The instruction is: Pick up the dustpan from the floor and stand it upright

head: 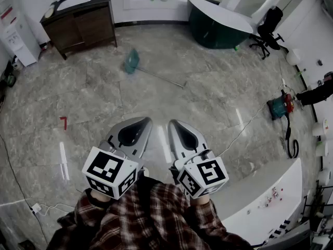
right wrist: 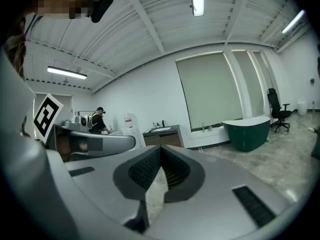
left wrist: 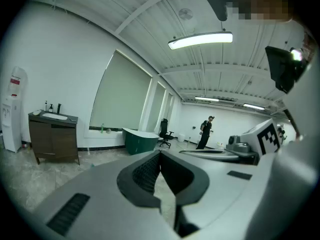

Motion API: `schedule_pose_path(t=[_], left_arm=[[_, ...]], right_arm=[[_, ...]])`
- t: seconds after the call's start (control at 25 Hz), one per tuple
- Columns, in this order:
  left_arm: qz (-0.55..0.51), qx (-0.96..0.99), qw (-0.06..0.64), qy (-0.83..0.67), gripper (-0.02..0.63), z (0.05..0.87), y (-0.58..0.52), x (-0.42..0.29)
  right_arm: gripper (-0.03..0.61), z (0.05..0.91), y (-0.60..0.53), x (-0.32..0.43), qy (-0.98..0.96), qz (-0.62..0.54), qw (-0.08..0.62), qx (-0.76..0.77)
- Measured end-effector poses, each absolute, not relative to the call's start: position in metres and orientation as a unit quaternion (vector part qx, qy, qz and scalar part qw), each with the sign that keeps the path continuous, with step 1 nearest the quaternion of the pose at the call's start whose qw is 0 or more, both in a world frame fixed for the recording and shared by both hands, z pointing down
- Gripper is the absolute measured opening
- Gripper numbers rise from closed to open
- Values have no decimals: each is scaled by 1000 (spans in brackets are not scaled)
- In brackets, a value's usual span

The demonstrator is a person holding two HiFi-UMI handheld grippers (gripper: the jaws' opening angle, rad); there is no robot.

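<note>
A teal dustpan [head: 131, 61] lies on the marble floor in the middle distance of the head view, its long thin handle [head: 165, 78] stretching away to the right. Both grippers are held close to the person's body, well short of the dustpan and pointing roughly towards it. My left gripper [head: 145, 120] [left wrist: 160, 153] has its jaws closed tip to tip with nothing between them. My right gripper [head: 171, 123] [right wrist: 160, 149] is likewise shut and empty. The two gripper views look out level across the room, and neither shows the dustpan clearly.
A brown sink cabinet [head: 80, 22] and a white water dispenser [head: 18, 33] stand at the back left. A dark green tub [head: 218, 22] and an office chair [head: 268, 27] are at the back right. A white counter [head: 265, 197] is close on the right. A small machine with a cable [head: 281, 105] lies on the floor.
</note>
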State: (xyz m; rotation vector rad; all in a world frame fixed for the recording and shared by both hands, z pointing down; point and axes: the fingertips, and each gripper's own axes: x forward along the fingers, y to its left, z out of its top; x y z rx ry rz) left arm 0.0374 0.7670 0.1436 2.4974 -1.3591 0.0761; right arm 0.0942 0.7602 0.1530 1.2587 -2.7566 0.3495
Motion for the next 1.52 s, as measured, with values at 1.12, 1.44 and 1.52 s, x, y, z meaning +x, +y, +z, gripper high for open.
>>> schedule_pose_path(t=[1.12, 1.44, 1.52], left_arm=[[35, 883, 168, -437, 12, 167, 437, -34], [45, 881, 183, -433, 12, 180, 354, -22], [47, 878, 183, -439, 11, 183, 324, -16]], right_arm=[[11, 168, 434, 45, -870, 137, 46, 472], [11, 182, 353, 76, -853, 161, 41, 494], [11, 186, 322, 85, -854, 164, 41, 493]])
